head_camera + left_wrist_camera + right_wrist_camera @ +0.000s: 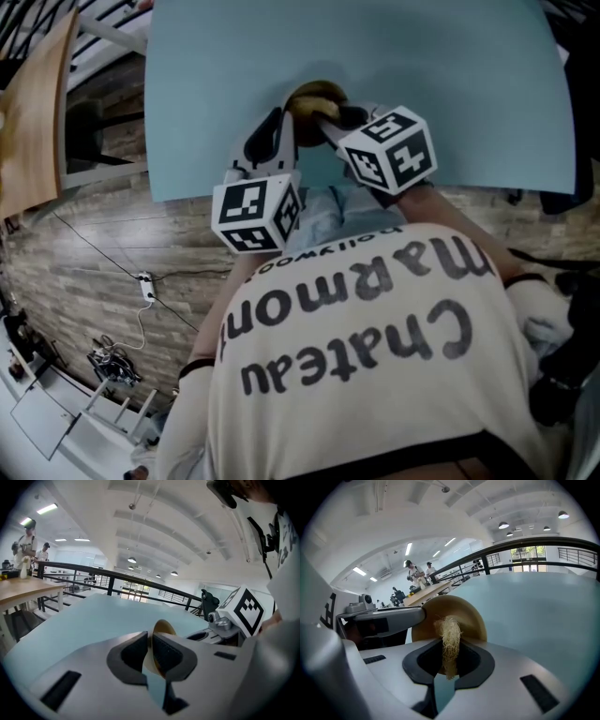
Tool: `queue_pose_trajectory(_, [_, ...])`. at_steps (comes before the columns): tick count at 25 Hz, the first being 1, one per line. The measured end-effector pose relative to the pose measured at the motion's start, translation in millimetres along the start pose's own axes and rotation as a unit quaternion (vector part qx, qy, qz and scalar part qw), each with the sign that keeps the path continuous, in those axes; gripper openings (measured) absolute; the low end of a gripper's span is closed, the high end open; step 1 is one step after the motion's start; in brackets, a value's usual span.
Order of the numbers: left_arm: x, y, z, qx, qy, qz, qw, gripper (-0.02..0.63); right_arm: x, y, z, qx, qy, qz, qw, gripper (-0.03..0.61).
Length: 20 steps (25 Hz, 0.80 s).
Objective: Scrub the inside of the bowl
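I work in a large open hall, apparently a lab or workshop on an upper level. A black railing (pixel 117 581) bounds the area. A ribbed white ceiling (pixel 164 522) carries strip lights (pixel 47 509) and pendant lamps (pixel 131 560). People (pixel 26 550) stand at a wooden bench (pixel 23 592). A cable (pixel 142 323) and power strip (pixel 145 284) lie on the plank floor (pixel 84 272) beside my pale blue table (pixel 394 66).

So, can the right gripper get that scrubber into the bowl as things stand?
Probably yes. The right gripper is shut on the scrubber, whose tip sits right in front of the bowl, with nothing between. The left gripper clamps the bowl's rim off to the side, leaving that face free.
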<state>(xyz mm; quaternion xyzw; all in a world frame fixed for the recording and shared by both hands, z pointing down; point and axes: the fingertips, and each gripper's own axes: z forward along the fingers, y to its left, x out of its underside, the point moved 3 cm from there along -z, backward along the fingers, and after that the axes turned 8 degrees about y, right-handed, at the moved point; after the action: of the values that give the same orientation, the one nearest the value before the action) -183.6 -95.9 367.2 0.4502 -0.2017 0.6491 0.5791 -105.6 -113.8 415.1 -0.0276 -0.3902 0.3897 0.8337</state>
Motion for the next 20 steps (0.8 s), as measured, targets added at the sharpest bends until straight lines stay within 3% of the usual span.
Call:
queue_pose_trajectory(5, [3, 6, -3, -0.004, 0.001, -0.006, 1.0, 0.029, 1, 17, 3, -0.041, -0.017, 0.009, 0.999, 0.061])
queue_pose_trajectory(12, [-4, 17, -19, -0.001, -0.004, 0.011, 0.9999, 0.026, -11, 65, 3, -0.114, -0.04, -0.022, 0.992, 0.061])
queue_pose_trajectory(20, [-14, 24, -34, 0.006, -0.019, 0.038, 0.9991, 0.025, -23, 74, -4, -0.125, -0.064, -0.019, 0.99, 0.061])
